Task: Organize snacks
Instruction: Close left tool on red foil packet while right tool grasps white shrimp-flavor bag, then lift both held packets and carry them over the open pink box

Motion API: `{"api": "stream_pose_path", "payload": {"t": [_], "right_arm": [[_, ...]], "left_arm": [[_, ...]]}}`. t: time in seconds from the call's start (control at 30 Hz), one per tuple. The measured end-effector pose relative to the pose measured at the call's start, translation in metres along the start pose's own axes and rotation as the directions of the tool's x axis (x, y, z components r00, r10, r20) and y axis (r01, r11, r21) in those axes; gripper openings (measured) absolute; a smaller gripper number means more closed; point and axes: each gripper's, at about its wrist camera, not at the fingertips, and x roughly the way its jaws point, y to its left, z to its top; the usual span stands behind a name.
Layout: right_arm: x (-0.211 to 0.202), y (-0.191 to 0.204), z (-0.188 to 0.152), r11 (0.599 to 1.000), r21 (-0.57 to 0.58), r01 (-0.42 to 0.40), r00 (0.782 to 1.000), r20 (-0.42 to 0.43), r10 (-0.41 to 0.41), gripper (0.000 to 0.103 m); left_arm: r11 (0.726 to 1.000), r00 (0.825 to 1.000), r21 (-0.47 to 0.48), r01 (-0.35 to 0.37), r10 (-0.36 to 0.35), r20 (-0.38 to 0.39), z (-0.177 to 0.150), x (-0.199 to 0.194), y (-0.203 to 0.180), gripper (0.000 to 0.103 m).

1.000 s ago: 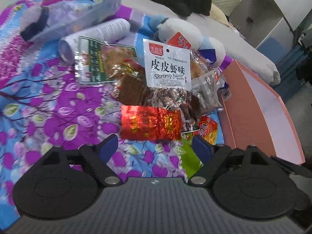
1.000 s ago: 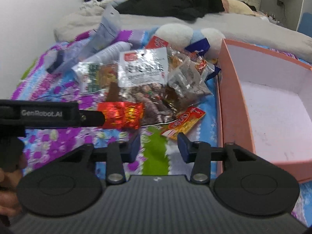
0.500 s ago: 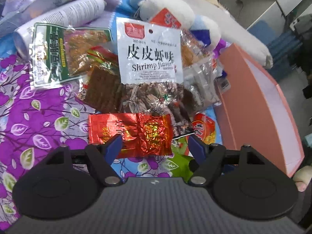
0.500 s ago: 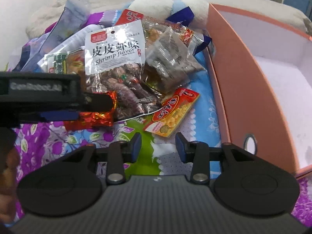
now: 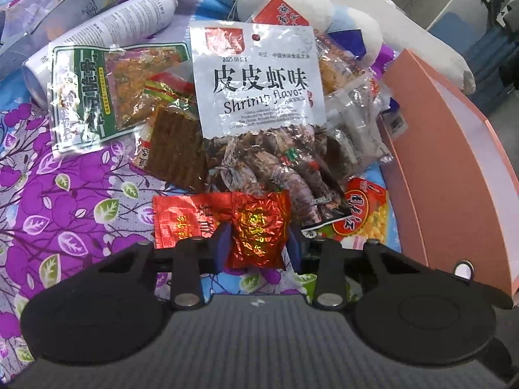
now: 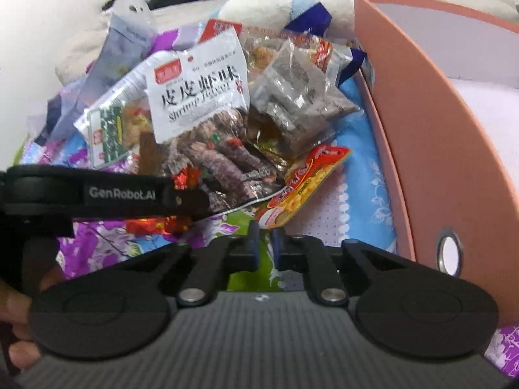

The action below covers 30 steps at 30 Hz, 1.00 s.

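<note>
A heap of snack packets lies on a purple flowered bedsheet [image 5: 65, 194]. My left gripper [image 5: 258, 243] is closing its jaws, and its blue pads squeeze the crumpled right half of a red foil packet [image 5: 194, 217]. From the right wrist view, that gripper's black body [image 6: 120, 193] covers most of the red foil packet [image 6: 152, 227]. My right gripper [image 6: 264, 243] is shut, pinching the near corner of a red and yellow corn snack packet [image 6: 305, 188]. That corn snack packet [image 5: 366, 217] lies beside an open pink box [image 6: 405, 129].
A large shrimp flavour bag [image 5: 256, 81] tops the heap, with a green-label packet [image 5: 87, 97], a brown slab snack [image 5: 175, 146] and clear wrapped snacks [image 5: 356, 129] around it. A white tube [image 5: 113, 26] and a plush toy [image 5: 292, 0] lie behind. The pink box [image 5: 454, 178] walls the right side.
Both grippers have sunk toward the heap. The left jaws have narrowed onto the red foil packet and bunched it. The right jaws have shut at the corn packet's corner.
</note>
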Motion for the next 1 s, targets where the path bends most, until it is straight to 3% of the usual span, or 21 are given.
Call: {"api": "stream_pose_path", "payload": {"t": [0.27,0.43,0.5,0.53,0.67,0.83,0.93,1.0], "right_arm": [[-0.021,-0.001,-0.002,0.999,0.031,-0.006,1.0,0.017,0.006,0.003],[-0.025,-0.012,-0.004,0.99,0.139,-0.033,0.999,0.004,0.032,0.012],[-0.027,-0.013,-0.006,0.985,0.172,-0.031,0.999,0.014,0.028,0.062],[-0.029,-0.013,-0.007,0.982,0.187,-0.034,0.999,0.032,0.028,0.066],[-0.022,-0.011,-0.01,0.975,0.22,-0.025,0.999,0.038,0.017,0.065],[-0.009,-0.015,-0.009,0.953,0.3,0.029,0.996,0.066,-0.051,0.052],[0.0,-0.023,-0.009,0.94,0.338,0.037,0.994,0.084,-0.069,0.042],[0.005,-0.024,-0.008,0.942,0.33,0.052,0.994,0.079,-0.082,0.023]], "left_arm": [[1.0,1.0,-0.027,0.009,-0.009,0.026,-0.015,-0.034,0.004,0.041],[0.998,0.999,-0.058,0.008,-0.005,0.046,-0.026,-0.053,0.008,0.041],[0.998,0.999,-0.069,0.006,-0.003,0.049,-0.029,-0.057,0.01,0.041],[0.997,0.999,-0.074,0.004,-0.001,0.049,-0.031,-0.058,0.012,0.041],[0.996,0.999,-0.084,0.001,0.003,0.051,-0.034,-0.063,0.018,0.041],[0.995,0.998,-0.103,0.009,-0.002,0.063,-0.034,-0.07,0.025,0.041],[0.993,0.998,-0.118,0.023,-0.016,0.064,-0.034,-0.073,0.03,0.041],[0.992,0.998,-0.123,0.026,-0.019,0.065,-0.035,-0.075,0.031,0.041]]}}
